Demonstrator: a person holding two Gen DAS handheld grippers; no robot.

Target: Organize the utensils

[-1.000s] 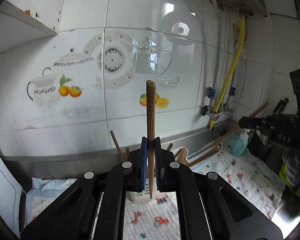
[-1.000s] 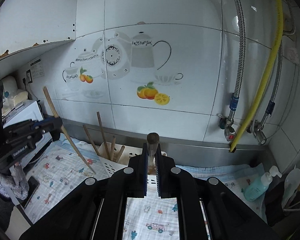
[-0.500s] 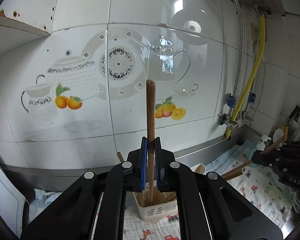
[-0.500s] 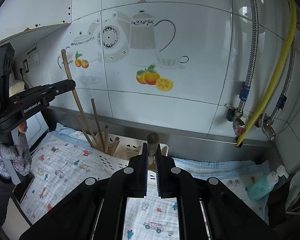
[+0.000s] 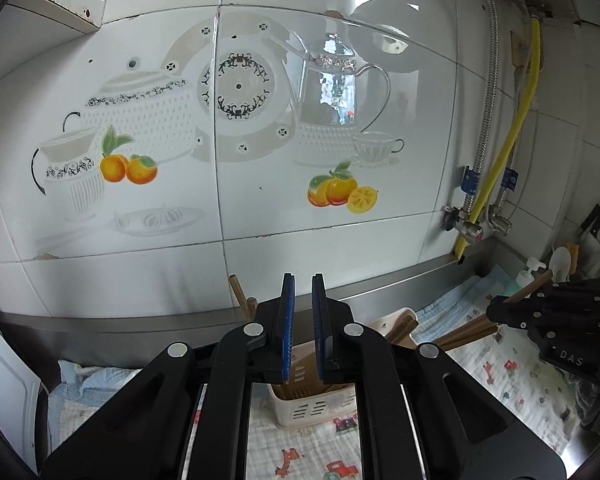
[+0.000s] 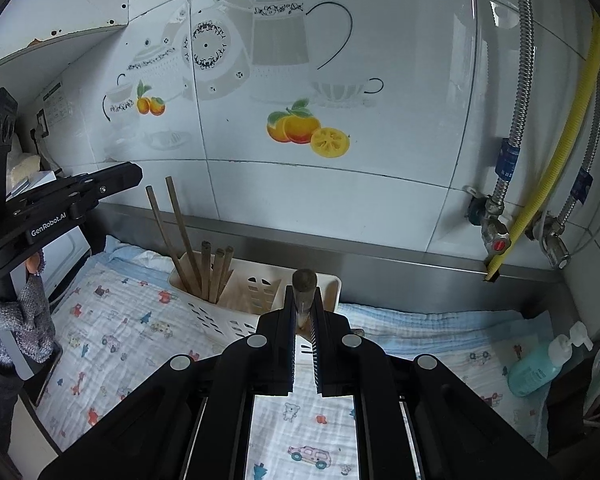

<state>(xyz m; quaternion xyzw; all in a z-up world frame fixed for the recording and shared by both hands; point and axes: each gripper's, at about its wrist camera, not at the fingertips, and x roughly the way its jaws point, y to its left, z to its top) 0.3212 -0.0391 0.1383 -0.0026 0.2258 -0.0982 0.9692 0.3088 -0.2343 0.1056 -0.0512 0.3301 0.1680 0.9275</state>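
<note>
My left gripper (image 5: 303,280) hovers over the cream utensil basket (image 5: 316,408); its jaws are opening and nothing is between the blue pads (image 5: 287,332). From the right wrist view the left gripper (image 6: 134,174) hangs above and to the left of the basket (image 6: 260,300). Several wooden chopsticks (image 6: 204,272) stand in the basket's left compartment, two of them long and leaning left. My right gripper (image 6: 303,292) is shut on wooden chopsticks (image 6: 304,280) just in front of the basket. The left wrist view has the right gripper (image 5: 494,314) at the right, its chopsticks (image 5: 460,332) slanting down toward the basket.
A cartoon-print cloth (image 6: 140,340) covers the counter, and a tiled wall rises close behind. At the right are a teal soap bottle (image 6: 536,372), a yellow hose (image 6: 560,160) and metal taps (image 6: 492,236). A grey knit sleeve (image 6: 24,320) and a white appliance (image 5: 4,380) are at the left.
The chopstick that stood in my left gripper is gone and its pads have parted. Both grippers have come closer to the wall and lower toward the basket.
</note>
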